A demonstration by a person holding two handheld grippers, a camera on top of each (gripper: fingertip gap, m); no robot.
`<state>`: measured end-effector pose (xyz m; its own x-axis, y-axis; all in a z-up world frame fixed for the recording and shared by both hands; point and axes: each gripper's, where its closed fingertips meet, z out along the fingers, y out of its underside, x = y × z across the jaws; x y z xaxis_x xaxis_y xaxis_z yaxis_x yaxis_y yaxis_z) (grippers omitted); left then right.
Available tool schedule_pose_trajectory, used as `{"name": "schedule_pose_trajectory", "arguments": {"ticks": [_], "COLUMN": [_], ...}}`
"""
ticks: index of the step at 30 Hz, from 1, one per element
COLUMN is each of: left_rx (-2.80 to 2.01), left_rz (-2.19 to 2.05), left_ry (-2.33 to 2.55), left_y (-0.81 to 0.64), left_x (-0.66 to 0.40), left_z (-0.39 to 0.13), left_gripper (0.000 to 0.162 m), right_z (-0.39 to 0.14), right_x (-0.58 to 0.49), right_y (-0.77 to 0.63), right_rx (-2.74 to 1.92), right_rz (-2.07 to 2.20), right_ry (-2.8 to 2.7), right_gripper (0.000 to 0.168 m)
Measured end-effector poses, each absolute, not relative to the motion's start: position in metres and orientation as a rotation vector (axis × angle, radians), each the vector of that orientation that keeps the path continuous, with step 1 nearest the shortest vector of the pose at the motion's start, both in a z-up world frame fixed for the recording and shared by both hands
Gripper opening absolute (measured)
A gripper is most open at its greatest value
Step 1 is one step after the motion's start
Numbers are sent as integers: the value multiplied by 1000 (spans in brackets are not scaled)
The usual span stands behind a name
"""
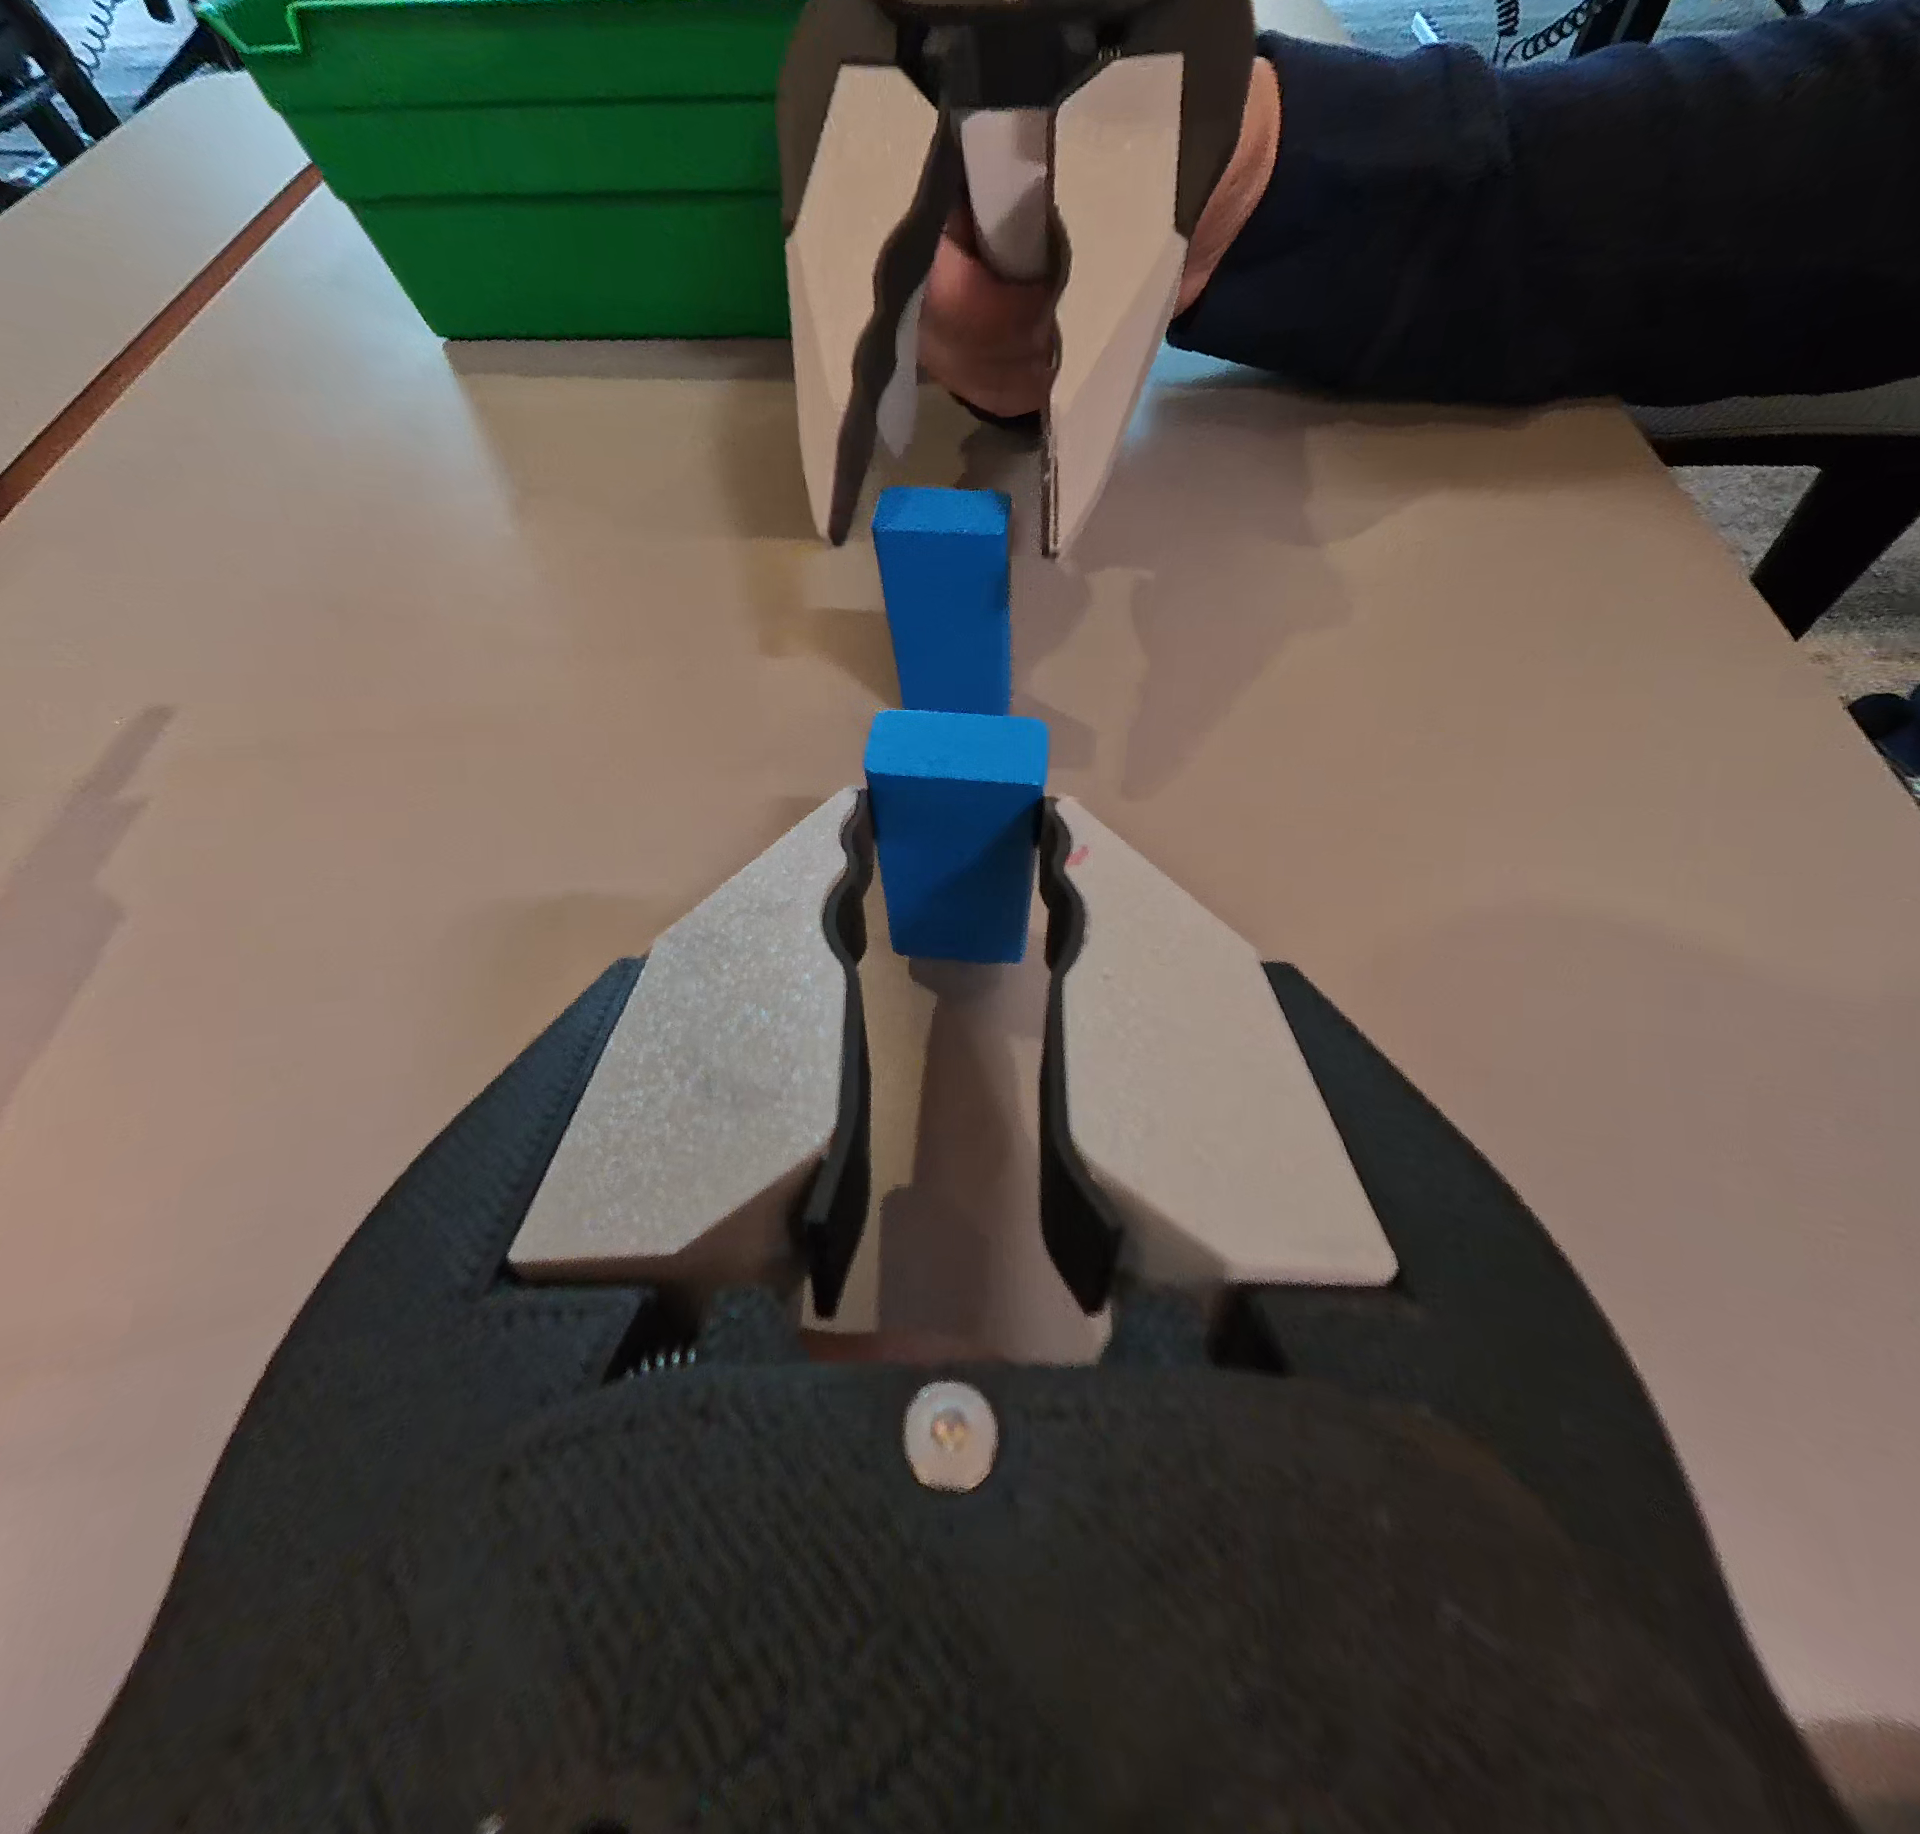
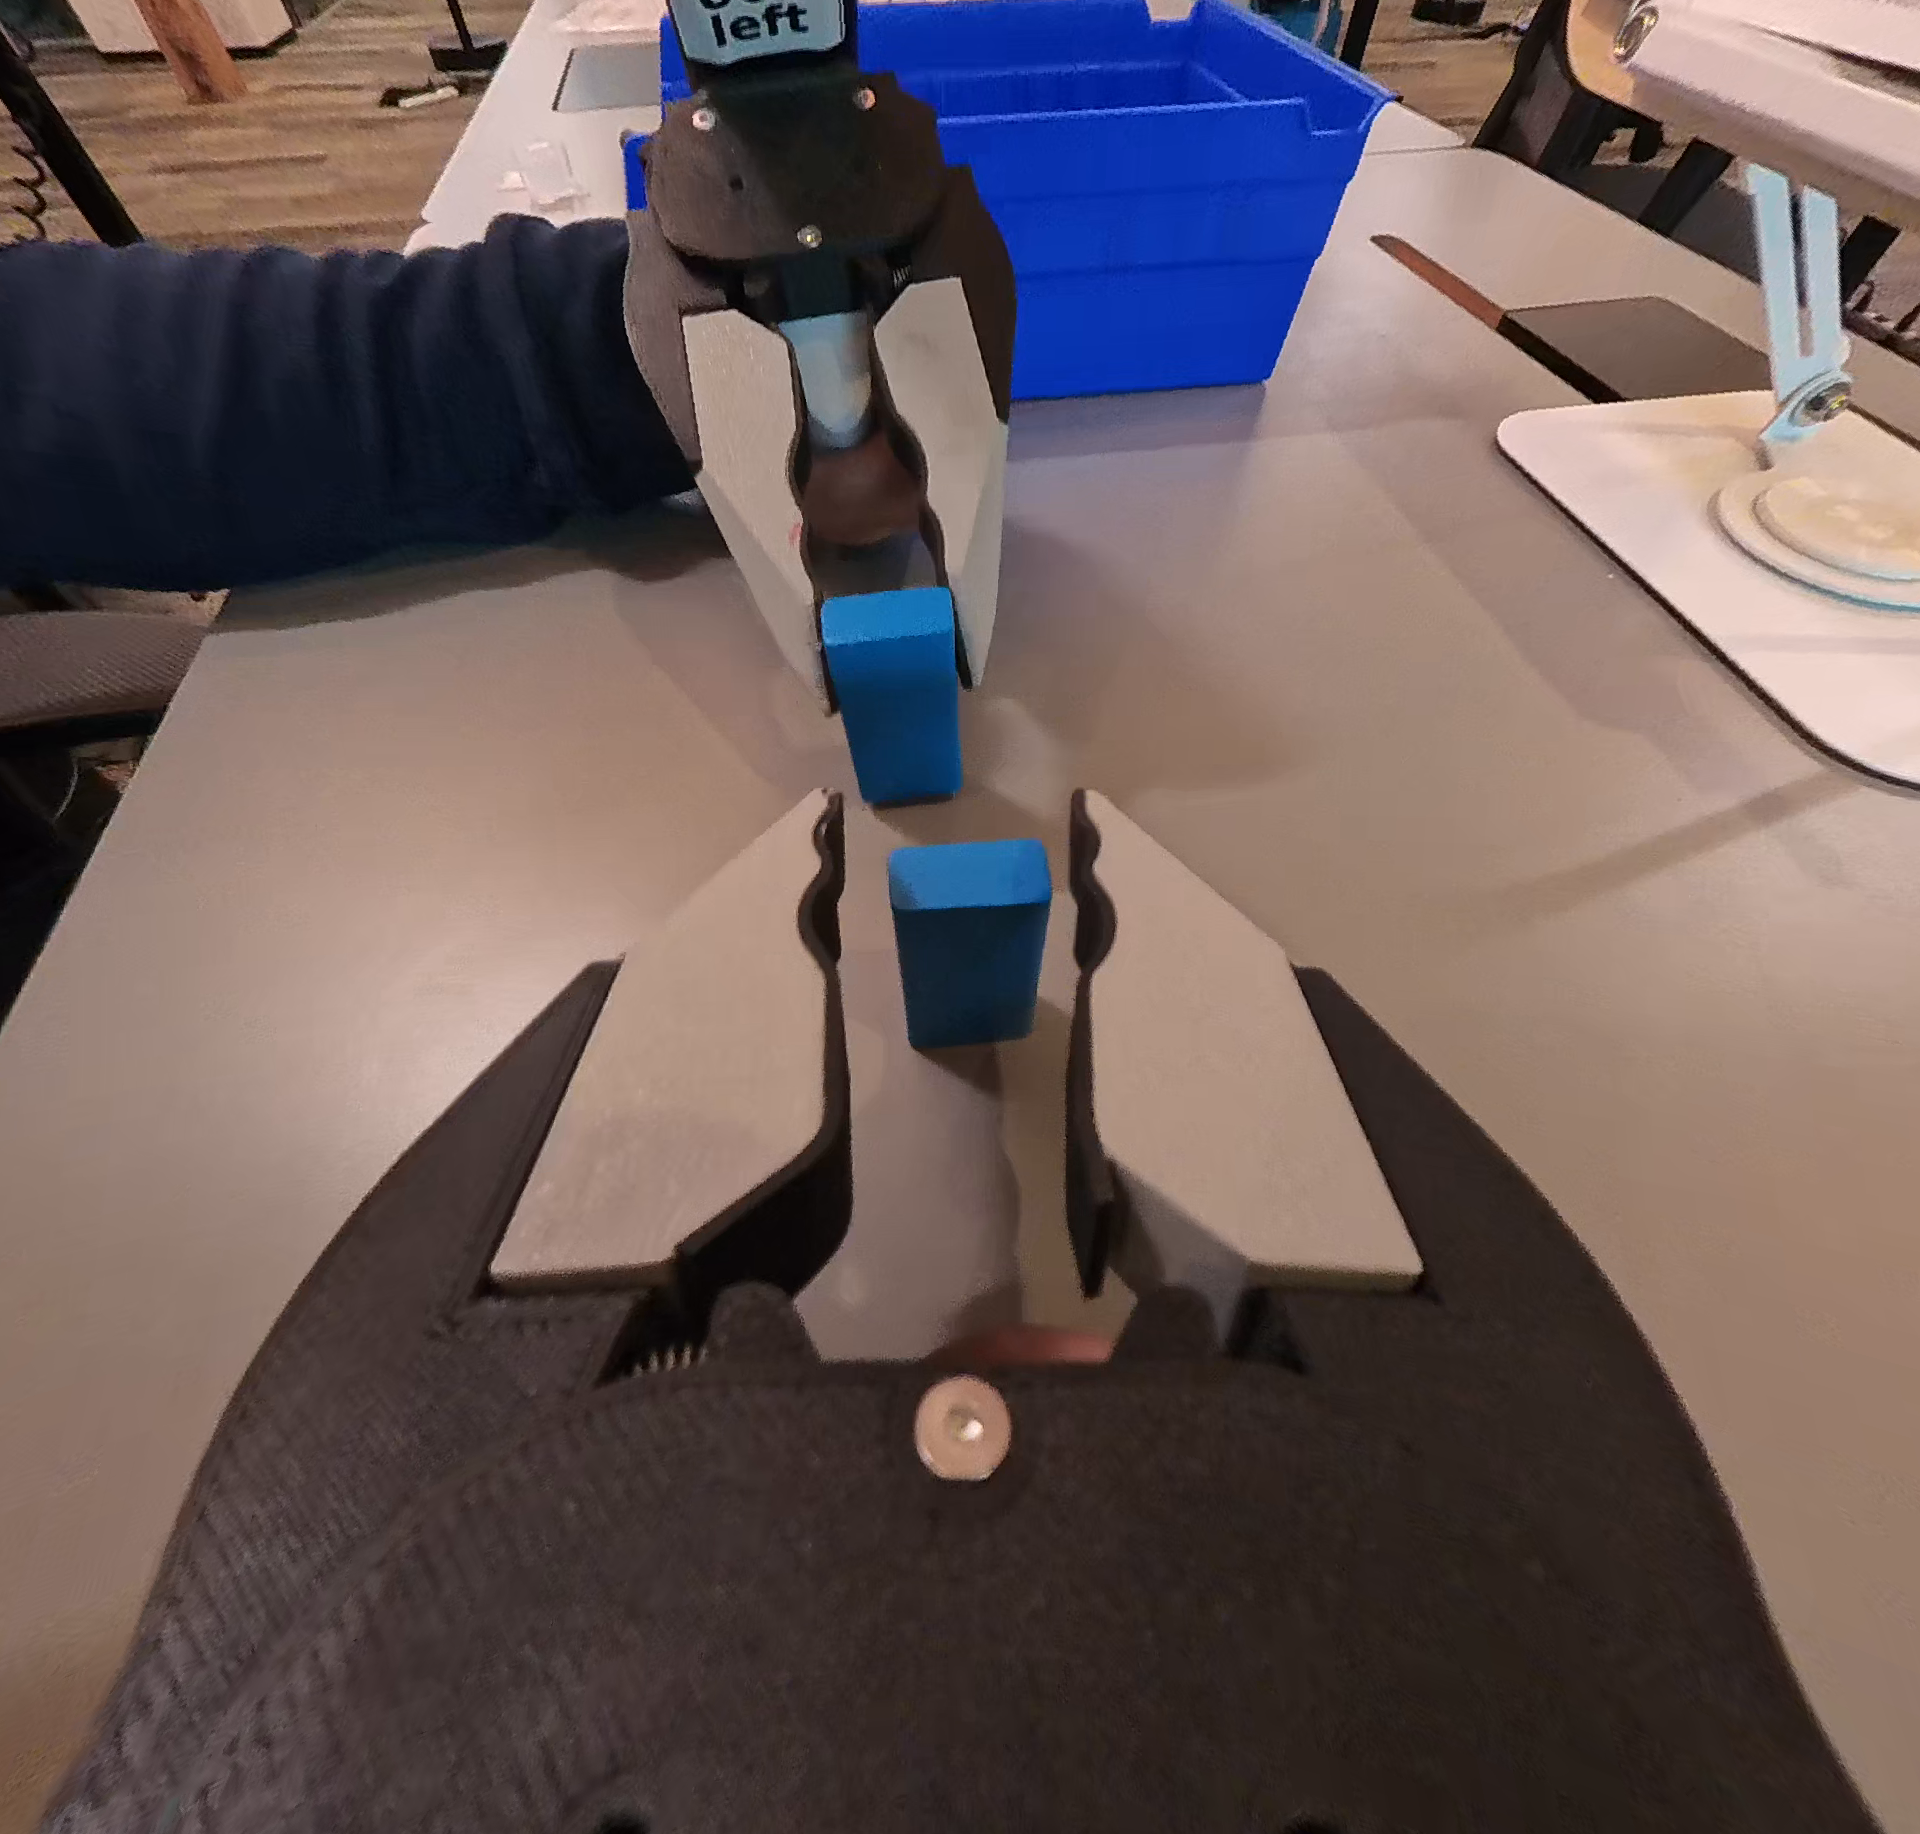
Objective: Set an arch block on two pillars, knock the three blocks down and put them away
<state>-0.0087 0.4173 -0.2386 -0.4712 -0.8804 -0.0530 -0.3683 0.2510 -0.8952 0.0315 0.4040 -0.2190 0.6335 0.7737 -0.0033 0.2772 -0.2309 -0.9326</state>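
Pillars go up on a grey table (image 1: 416,849) in the left wrist view: the left gripper (image 1: 954,808) clamps a blue rectangular block (image 1: 954,839) upright between its fingertips, the block's foot at or just above the tabletop. Just beyond stands a second blue block (image 1: 945,610), with the right gripper (image 1: 945,537) coming from the far side, its jaws parted to either side of the block's top. A green bin (image 1: 540,174) sits at the table's far end behind it, and a person's dark sleeve (image 1: 1558,226) reaches in from the right.

From the right wrist view, the right gripper (image 2: 951,813) is spread wide around its blue block (image 2: 968,943), which stands free with a gap to each finger. Opposite, the left gripper (image 2: 899,683) pinches the other blue block (image 2: 902,704) near its top. A blue bin (image 2: 1143,226) waits behind, and a white stand base (image 2: 1714,558) rests at the right.

Neither view shows an arch block. By these pictures the job is in its early stage: one pillar released, the other held at placement, with arch-setting, toppling and stowing ahead.
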Motion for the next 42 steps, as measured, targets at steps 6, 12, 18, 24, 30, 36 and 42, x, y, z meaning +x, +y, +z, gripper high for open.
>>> {"name": "schedule_pose_trajectory", "arguments": {"ticks": [6,12,18,24,30,36,42], "left_rx": [-1138,-1154,-1165,-1179,-1170,-1166,-1169], "left_rz": [-1124,-1128,-1148,-1146,-1133,-1122,-1123], "left_ry": [1980,1973,1979,1971,1967,1977,1968], "left_y": [417,419,419,421,421,420,421], "left_x": [-7,-6,-5,-5,-5,-5,-4], "left_z": [-243,-243,-243,-243,-243,-245,-244], "left_gripper": [29,29,29,29,29,31,36], "right_z": [-219,-220,-219,-219,-220,-221,-221], "right_x": [30,29,29,28,27,26,27], "right_y": [404,403,402,402,401,401,401], "right_rx": [-1794,-1797,-1795,-1795,-1797,-1799,-1799], "right_rz": [588,588,590,594,598,600,600], "right_ry": [-852,-861,-860,-864,-872,-874,-876], "right_gripper": [41,41,41,41,41,41,41]}}
